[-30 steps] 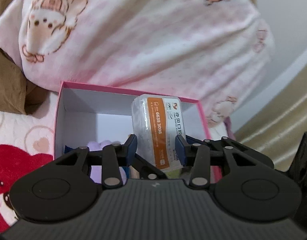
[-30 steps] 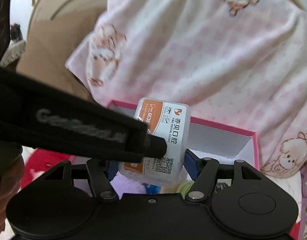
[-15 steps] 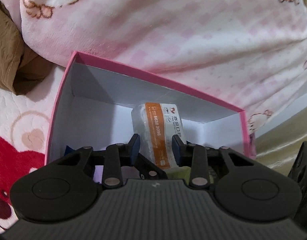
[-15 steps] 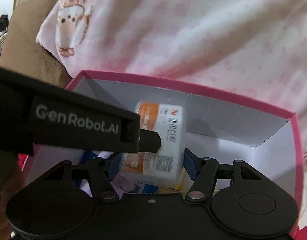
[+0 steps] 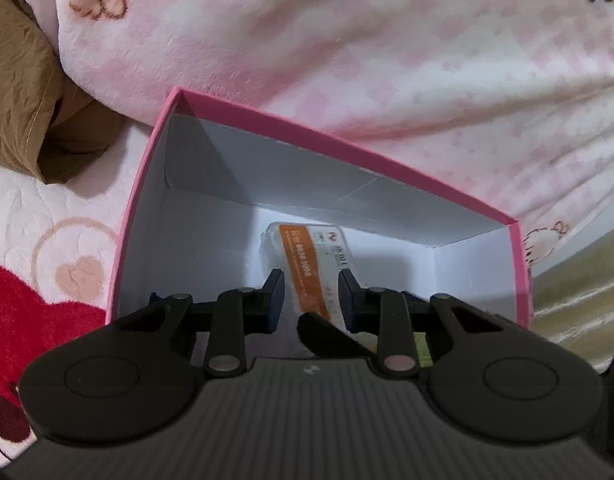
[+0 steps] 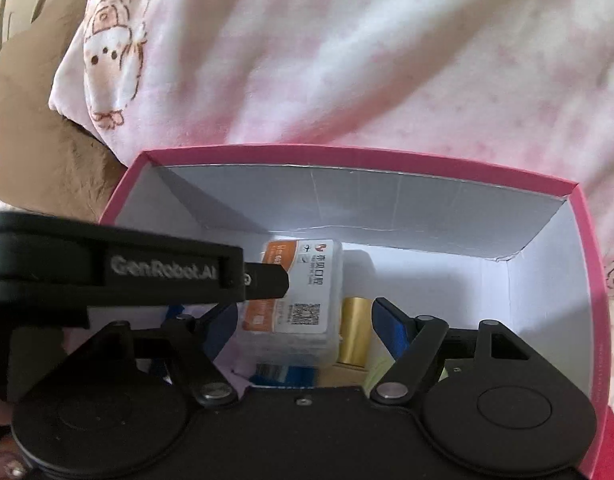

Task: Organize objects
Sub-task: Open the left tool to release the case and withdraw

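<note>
A clear plastic case (image 5: 307,256) with an orange and white label is low inside the pink box (image 5: 347,148), near its white floor. My left gripper (image 5: 311,294) is shut on the case's thin sides, a pad on each face. In the right wrist view the left gripper's black finger (image 6: 267,280) reaches in from the left and touches the case (image 6: 303,292). My right gripper (image 6: 303,324) straddles the case, jaws apart. Its right pad (image 6: 387,320) stands off the case, and a gold cylinder (image 6: 353,332) shows in the gap. Its left pad is mostly hidden.
The box (image 6: 347,154) lies on a bed cover with red and heart prints (image 5: 67,272). A pink cartoon-print blanket (image 5: 347,40) is heaped behind it, and brown cloth (image 5: 19,92) lies at the left. A blue item (image 6: 287,374) and a lilac item (image 6: 235,372) lie under the case.
Both grippers came down with the case, from above the rim to deep inside the box. The left jaws narrowed on it. A gap now shows beside the right gripper's right pad.
</note>
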### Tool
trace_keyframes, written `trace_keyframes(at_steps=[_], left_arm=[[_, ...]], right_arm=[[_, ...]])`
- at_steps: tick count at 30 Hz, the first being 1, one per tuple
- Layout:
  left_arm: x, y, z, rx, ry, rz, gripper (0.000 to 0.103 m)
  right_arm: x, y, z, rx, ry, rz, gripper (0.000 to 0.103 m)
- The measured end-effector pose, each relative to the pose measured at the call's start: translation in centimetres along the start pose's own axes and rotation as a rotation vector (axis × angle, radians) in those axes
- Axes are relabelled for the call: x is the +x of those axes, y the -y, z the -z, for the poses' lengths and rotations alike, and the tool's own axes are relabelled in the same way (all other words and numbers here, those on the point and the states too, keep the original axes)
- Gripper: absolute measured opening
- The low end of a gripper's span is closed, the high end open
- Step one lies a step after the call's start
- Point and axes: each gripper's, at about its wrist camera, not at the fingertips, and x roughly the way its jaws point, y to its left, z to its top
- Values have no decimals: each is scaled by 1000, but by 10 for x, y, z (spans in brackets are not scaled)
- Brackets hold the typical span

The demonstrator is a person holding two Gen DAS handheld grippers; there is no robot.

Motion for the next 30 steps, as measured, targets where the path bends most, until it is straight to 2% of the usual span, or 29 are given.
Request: trace_keyframes(at_steps=[1,5,9,12,16,18,20,24,25,26,28,30], left_arm=[[-1,1,0,4,6,-5,27],[-8,9,0,53,32,-48,27],[-17,9,-1,49,83,-37,27],[-22,7,-3,28,92,-30,27],[-31,10,2,52,108,-78,27],[-40,10,8,51,142,-98,27],[-45,10,13,59,144,-101,32],[-60,16,20,100,112,-131,36],[-65,20,22,133,93,-132,39],[-71,25,23,160,80,-119,42],[-89,33,28,202,81,-64,46],[-108,40,32,224,79,-28,49]], right_arm=[[1,1,0,0,5,-10,55],[9,1,-3,28,-7,-22,43],[19,1,-3,151,-26,-41,42],[25,2,2,166,4,-39,42],[22,-3,5,106,13,-16,41],[10,-8,8,84,49,42,43],[-8,-7,12,71,89,14,47],[-42,-11,17,24,100,22,49],[-52,-8,17,25,103,0,55],[-62,-4,17,28,100,-26,62],[-82,3,16,31,104,-54,68],[-101,5,20,13,112,-41,69]])
